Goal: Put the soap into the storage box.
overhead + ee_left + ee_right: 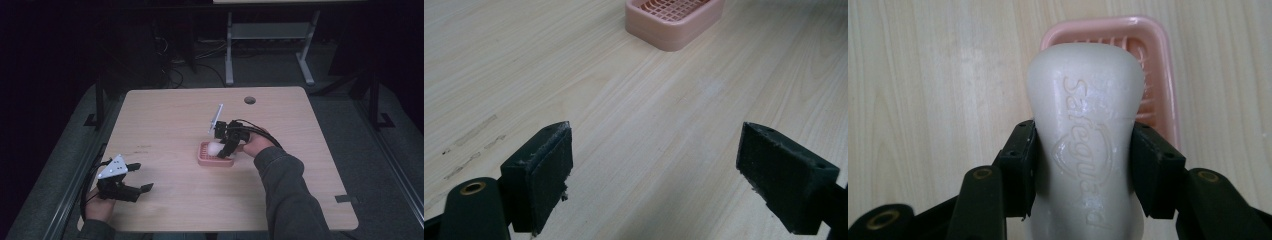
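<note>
The right gripper view looks along the right tool (1083,150), whose two black jaws are clamped on the flanks of a white soap bar (1085,125) with "Safeguard" embossed along its upper face. The bar juts out past the jaw tips, and its far end hangs over the near part of a pink soap dish (1160,75), a rounded tray with a slotted grid floor that sits on the pale wooden worktop (933,90). Whether the soap touches the dish I cannot tell from this angle.

In the high view the right tool (223,147) points down and to the left over the dish (207,161), near the middle of the worktop (300,150), with the soap (215,148) showing as a white patch above the tray's left half. The person's grey sleeve (285,185) comes in from the bottom edge.

The left tool (140,177) rests low at the worktop's near left corner, well apart from the dish. In the left gripper view its jaws stand wide apart with nothing between them, just bare wood grain, and the dish (674,25) lies farther off at the top edge.
</note>
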Motion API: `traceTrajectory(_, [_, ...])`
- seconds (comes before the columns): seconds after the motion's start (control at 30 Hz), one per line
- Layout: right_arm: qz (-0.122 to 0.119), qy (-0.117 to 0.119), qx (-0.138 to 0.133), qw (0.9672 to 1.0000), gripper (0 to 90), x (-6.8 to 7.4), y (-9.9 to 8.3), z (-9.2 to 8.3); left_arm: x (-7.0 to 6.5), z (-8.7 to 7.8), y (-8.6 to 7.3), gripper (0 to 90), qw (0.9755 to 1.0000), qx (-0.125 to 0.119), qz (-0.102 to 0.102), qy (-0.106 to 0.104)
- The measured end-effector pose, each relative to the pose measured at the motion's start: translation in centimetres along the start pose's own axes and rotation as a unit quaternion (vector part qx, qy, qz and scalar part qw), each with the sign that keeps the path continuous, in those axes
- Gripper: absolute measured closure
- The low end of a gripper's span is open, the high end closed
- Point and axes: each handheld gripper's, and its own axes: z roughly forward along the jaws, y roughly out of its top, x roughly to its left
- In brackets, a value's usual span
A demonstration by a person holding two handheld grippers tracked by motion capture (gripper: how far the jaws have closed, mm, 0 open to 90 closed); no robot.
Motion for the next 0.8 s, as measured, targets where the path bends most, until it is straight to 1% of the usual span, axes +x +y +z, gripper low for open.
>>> traceTrajectory(0.07, [0.001, 0.002, -0.009, 1.0000, 48.9, -0.2, 0.2, 0.0, 0.0, 0.0, 0.0, 14.8, 1.0000, 0.000, 0.000, 0.000])
traceTrajectory(0.37, [0.008, -0.008, 0.003, 0.9999, 48.9, -0.8, 0.3, 1.0, 0.0, 0.0, 0.0, 14.8, 1.0000, 0.001, 0.001, 0.000])
traceTrajectory(0.5, [0.010, -0.004, 0.007, 0.9999, 48.9, -1.0, 0.3, 1.5, 0.0, 0.0, 0.0, 14.8, 1.0000, 0.000, -0.001, -0.001])
traceTrajectory(0.57, [0.006, -0.006, 0.008, 0.9999, 48.9, -1.0, 0.5, 1.7, 0.0, 0.0, 0.0, 14.8, 1.0000, -0.001, -0.001, -0.001])
traceTrajectory(0.67, [0.005, -0.002, 0.005, 1.0000, 48.9, -1.1, 0.7, 2.1, 0.1, -0.1, 0.0, 14.8, 1.0000, -0.001, 0.002, 0.000])
traceTrajectory(0.7, [0.004, -0.003, 0.006, 1.0000, 48.9, -1.2, 0.7, 2.3, 0.1, -0.1, -0.1, 14.8, 1.0000, -0.004, -0.005, 0.001])
traceTrajectory(0.8, [0.004, -0.002, 0.009, 1.0000, 48.9, -1.3, 0.9, 2.7, 0.2, -0.2, -0.1, 14.8, 1.0000, -0.004, -0.004, 0.002])
